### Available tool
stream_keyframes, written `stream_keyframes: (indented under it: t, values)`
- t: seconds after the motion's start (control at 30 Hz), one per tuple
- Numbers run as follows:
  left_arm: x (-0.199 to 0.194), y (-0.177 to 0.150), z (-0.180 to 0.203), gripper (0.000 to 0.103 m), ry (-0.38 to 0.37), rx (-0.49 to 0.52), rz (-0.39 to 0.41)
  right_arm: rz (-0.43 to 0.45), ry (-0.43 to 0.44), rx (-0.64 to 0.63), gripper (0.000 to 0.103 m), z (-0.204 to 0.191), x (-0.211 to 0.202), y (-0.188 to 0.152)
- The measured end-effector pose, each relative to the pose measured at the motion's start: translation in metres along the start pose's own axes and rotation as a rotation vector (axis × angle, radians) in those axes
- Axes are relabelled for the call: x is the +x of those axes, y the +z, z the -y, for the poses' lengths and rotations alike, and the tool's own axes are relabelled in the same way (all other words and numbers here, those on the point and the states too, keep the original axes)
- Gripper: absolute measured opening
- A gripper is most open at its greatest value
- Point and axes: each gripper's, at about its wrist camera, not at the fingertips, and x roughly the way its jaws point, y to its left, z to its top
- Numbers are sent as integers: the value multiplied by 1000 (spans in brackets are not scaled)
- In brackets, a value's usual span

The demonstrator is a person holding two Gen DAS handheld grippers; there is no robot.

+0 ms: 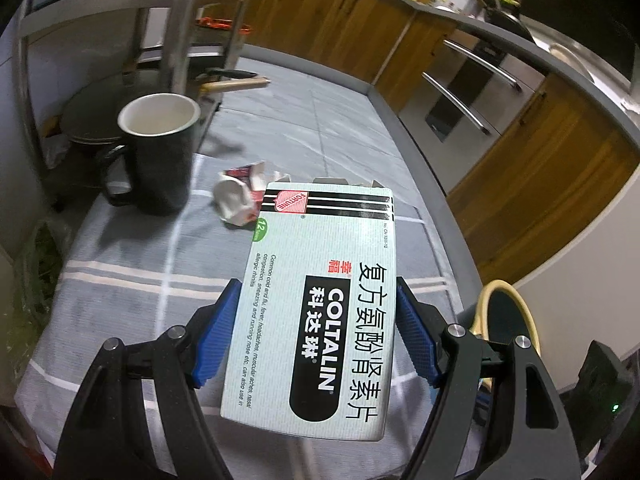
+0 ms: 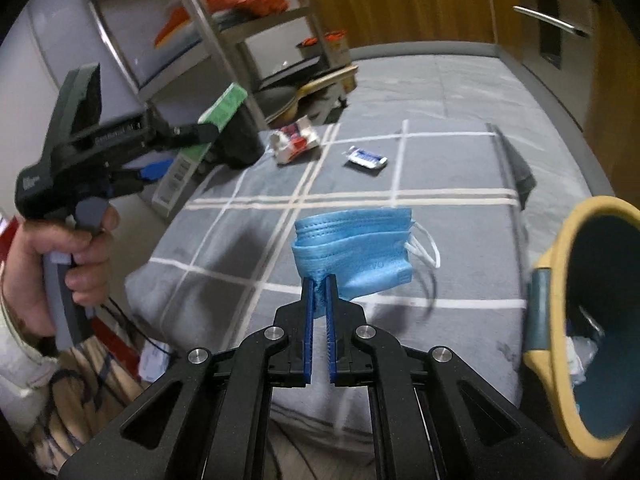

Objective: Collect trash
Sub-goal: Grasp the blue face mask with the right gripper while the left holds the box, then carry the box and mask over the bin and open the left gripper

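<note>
My left gripper (image 1: 318, 294) is shut on a pale green Coltalin medicine box (image 1: 320, 304) and holds it above the grey checked cloth (image 1: 132, 280). It also shows in the right wrist view (image 2: 218, 114), with the box (image 2: 188, 156) in it. My right gripper (image 2: 319, 284) is shut on a blue face mask (image 2: 352, 250), lifted over the cloth. A crumpled red-and-white wrapper (image 1: 240, 196) lies beside a black mug (image 1: 158, 152); it also shows in the right wrist view (image 2: 296, 144). A small blue-and-white packet (image 2: 366, 158) lies farther back.
A yellow-rimmed bin (image 2: 592, 320) with trash inside stands at the right edge of the cloth; its rim shows in the left wrist view (image 1: 508, 308). A metal shelf rack (image 2: 224, 32) holds a table-tennis paddle (image 2: 296, 96). Wooden cabinets (image 1: 540, 160) line the far side.
</note>
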Motion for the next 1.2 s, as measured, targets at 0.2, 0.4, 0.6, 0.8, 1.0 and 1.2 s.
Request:
stream_keyframes:
  t: [0.2,0.4,0.6,0.8,1.0,1.2]
  values:
    - [6,-2,34,73,-43,39,-14,73,-16,31,7,17,-36,3]
    - [17,-6,75,73,-82,94,-31,114,-59,55,7,36,-65,2]
    - [30,-13,116,73,-118,151,-54,155,-113,85,7,59,-92,0]
    - [42,-26,159,73,-160,230,-76,193,-146,165,7,91,-110,-11]
    - [55,-43,197,73,-194,310,-98,223,-173,239,7,121,-125,-26]
    - [71,-60,227,73,-237,349,-127,245,-195,301,7,148,-138,-44]
